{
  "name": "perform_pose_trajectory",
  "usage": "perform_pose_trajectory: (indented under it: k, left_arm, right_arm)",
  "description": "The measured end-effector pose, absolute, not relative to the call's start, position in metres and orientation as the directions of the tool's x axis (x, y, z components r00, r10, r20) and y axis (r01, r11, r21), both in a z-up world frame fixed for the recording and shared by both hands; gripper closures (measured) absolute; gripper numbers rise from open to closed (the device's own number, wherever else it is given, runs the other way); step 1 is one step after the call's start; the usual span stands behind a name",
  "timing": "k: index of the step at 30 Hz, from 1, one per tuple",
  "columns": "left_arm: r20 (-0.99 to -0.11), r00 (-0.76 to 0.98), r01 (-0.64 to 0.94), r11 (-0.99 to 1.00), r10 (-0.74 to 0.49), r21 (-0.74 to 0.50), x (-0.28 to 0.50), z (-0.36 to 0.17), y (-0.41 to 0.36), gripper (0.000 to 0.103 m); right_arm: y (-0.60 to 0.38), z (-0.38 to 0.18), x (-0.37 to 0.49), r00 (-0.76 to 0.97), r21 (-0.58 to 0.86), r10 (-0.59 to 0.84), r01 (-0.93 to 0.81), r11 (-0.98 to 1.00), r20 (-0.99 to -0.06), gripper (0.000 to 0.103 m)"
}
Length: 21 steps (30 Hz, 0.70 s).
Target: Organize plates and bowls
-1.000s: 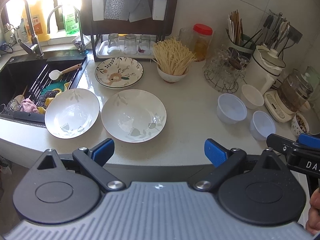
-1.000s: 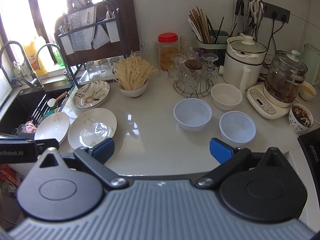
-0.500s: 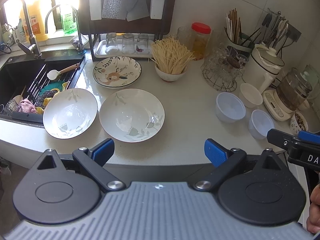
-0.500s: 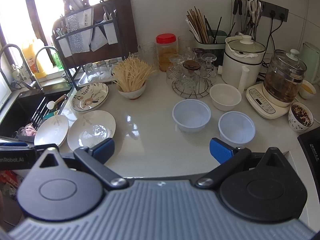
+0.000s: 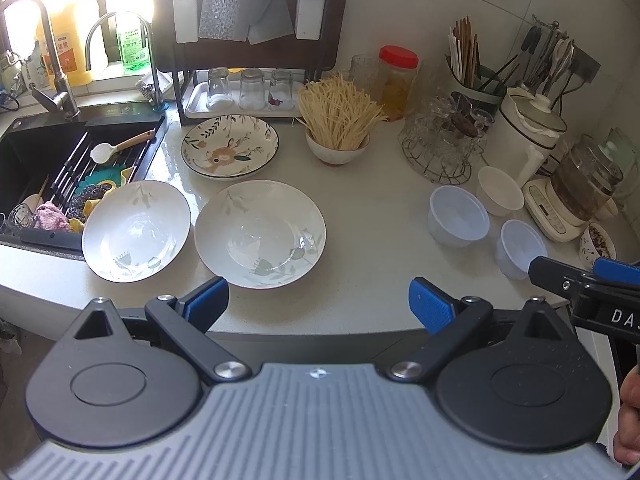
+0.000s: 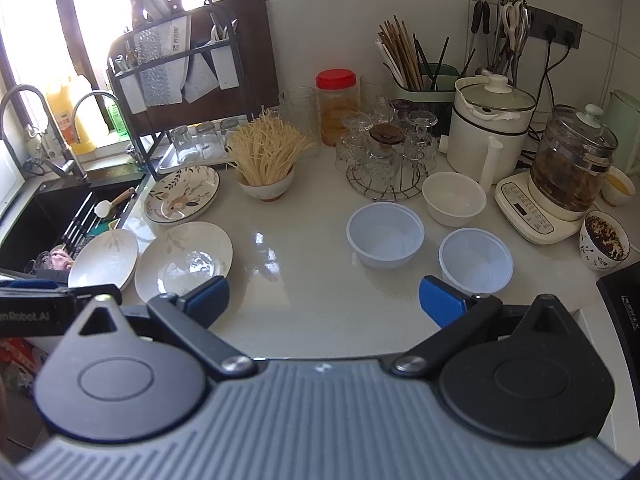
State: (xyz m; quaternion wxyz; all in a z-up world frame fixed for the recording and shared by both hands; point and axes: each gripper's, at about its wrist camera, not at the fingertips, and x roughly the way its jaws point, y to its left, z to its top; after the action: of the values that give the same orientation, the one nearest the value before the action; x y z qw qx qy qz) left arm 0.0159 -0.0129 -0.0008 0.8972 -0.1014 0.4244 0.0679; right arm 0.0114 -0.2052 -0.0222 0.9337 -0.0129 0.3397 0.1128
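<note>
Both grippers hung at the counter's near edge, fingers spread wide, holding nothing. Just ahead of the left gripper [image 5: 318,300] lay two white plates [image 5: 260,234] side by side, a floral plate [image 5: 230,146] beyond. Three bowls [image 6: 386,235] sat ahead of the right gripper [image 6: 324,300], the nearest beside its right fingertip [image 6: 442,306].

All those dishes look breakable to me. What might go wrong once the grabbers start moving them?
The left white plate hangs partly over the sink edge, so a clumsy nudge might tip it in. The two white plates nearly touch; lifting the right white plate could clink its neighbour. The two plastic bowls sit close to a ceramic bowl and the glasses on a wire rack, so the right gripper could bump those. Both grippers are open and empty.
</note>
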Motion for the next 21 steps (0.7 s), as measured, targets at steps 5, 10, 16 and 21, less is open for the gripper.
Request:
perform_pose_trajectory:
  k: [5,10,16,21]
  left_arm:
    - [-0.778,0.627,-0.211,0.97,0.037,-0.124,0.017,-0.002,-0.013,0.005]
    - [-0.78,0.625,-0.214,0.968,0.035,-0.128,0.02,-0.002,-0.012,0.005]
    - [-0.776,0.629,-0.225,0.967,0.048,-0.123,0.027,0.0,-0.016,0.005]
    - [-0.79,0.611,-0.238,0.964,0.054,-0.118,0.047,-0.004,-0.023,0.005]
  right_arm:
    - [-0.205,-0.023,0.012,0.743,0.048,0.2,-0.22,0.974,-0.639,0.0]
    - [-0.205,-0.024,0.014,0.735,0.052,0.204,-0.224,0.973,-0.647,0.0]
    - [-0.207,-0.022,0.023,0.736,0.053,0.206,-0.226,0.973,-0.645,0.0]
    - [-0.213,-0.027,0.038,0.719,0.072,0.225,-0.238,0.969,-0.658,0.0]
